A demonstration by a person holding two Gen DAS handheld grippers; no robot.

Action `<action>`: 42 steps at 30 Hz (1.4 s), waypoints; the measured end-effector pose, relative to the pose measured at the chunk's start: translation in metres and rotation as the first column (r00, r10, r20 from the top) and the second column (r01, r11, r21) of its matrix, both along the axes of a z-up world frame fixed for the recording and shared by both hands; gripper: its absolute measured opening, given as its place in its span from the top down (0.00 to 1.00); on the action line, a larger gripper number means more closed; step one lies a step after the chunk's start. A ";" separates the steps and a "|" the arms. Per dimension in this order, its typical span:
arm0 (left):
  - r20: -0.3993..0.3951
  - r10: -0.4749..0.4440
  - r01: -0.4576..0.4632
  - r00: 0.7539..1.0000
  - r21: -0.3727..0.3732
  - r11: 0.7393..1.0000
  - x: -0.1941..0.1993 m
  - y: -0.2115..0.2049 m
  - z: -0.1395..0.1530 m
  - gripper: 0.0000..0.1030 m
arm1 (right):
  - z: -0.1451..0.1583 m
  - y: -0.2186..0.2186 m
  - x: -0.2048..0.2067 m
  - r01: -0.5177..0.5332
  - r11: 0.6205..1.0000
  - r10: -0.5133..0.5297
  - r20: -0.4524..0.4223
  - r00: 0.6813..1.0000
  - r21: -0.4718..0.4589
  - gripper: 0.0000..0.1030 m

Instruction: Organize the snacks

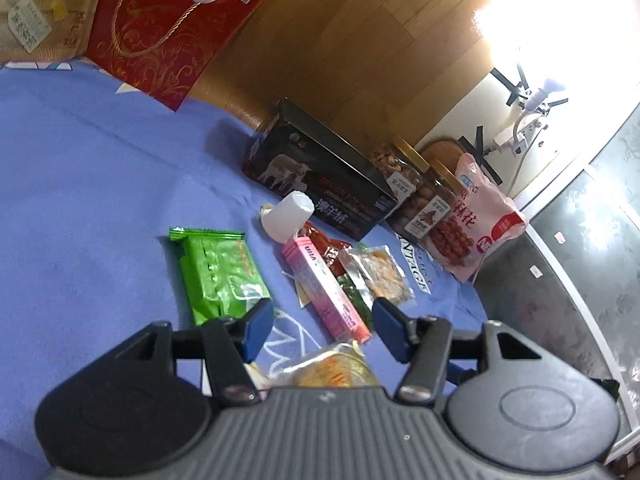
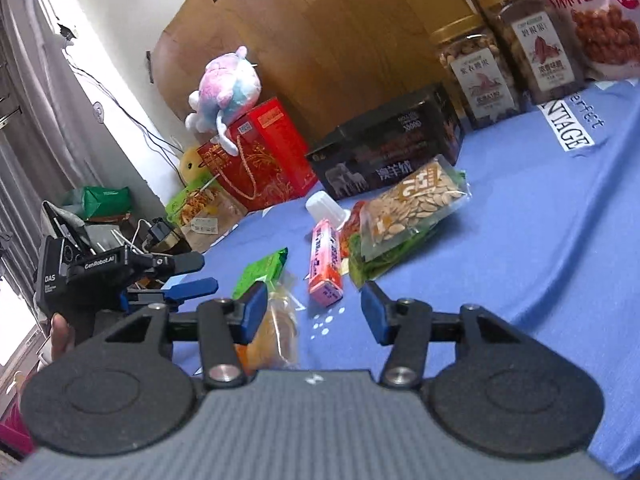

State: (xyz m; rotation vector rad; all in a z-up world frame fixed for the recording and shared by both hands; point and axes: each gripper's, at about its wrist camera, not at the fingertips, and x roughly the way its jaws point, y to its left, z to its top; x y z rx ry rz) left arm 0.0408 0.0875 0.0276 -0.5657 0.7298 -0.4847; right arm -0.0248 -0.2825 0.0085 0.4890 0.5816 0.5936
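Snacks lie on a blue cloth (image 1: pixel 100 184). My left gripper (image 1: pixel 322 326) is open above the cloth, with a green packet (image 1: pixel 218 272) at its left finger and a pink box (image 1: pixel 324 288) running up between the fingers, untouched. A clear pack with an orange pastry (image 1: pixel 332 372) lies under its base. My right gripper (image 2: pixel 314 310) is open over the cloth, nothing pressed. The pastry pack (image 2: pixel 276 332) lies by its left finger, the pink box (image 2: pixel 326 264) just ahead. A seed pouch (image 2: pixel 416 204) rests on other packets. The left gripper (image 2: pixel 196 274) shows at the left.
A dark box (image 1: pixel 320 184), two nut jars (image 1: pixel 416 188) and a pink snack bag (image 1: pixel 476 224) line the far edge by a wooden board (image 1: pixel 360 40). A red gift box (image 1: pixel 160 32), a plush toy (image 2: pixel 228 84) and a small white cup (image 1: pixel 290 214) also stand there.
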 end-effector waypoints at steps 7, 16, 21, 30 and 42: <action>-0.044 -0.023 0.023 0.999 0.005 1.000 -0.011 0.006 -0.012 0.44 | 0.001 0.031 -0.004 -0.139 0.980 0.143 0.020 0.989 -0.140 0.36; -0.099 -0.078 0.077 0.992 -0.006 0.997 -0.039 0.004 -0.028 0.41 | -0.011 0.113 -0.006 -0.283 0.789 0.400 0.108 0.910 -0.545 0.19; -0.127 -0.104 0.104 0.987 -0.005 0.995 -0.029 -0.015 -0.040 0.43 | -0.025 0.124 0.005 -0.280 0.762 0.399 0.083 0.913 -0.584 0.19; -0.094 -0.109 0.114 0.990 0.046 0.992 -0.020 -0.033 -0.026 0.50 | -0.015 0.116 -0.001 -0.225 0.796 0.361 0.143 0.921 -0.562 0.54; 0.126 -0.145 0.122 0.982 0.173 0.977 0.099 -0.079 0.064 0.50 | 0.045 0.097 0.104 0.025 0.869 0.163 0.334 0.928 -0.494 0.55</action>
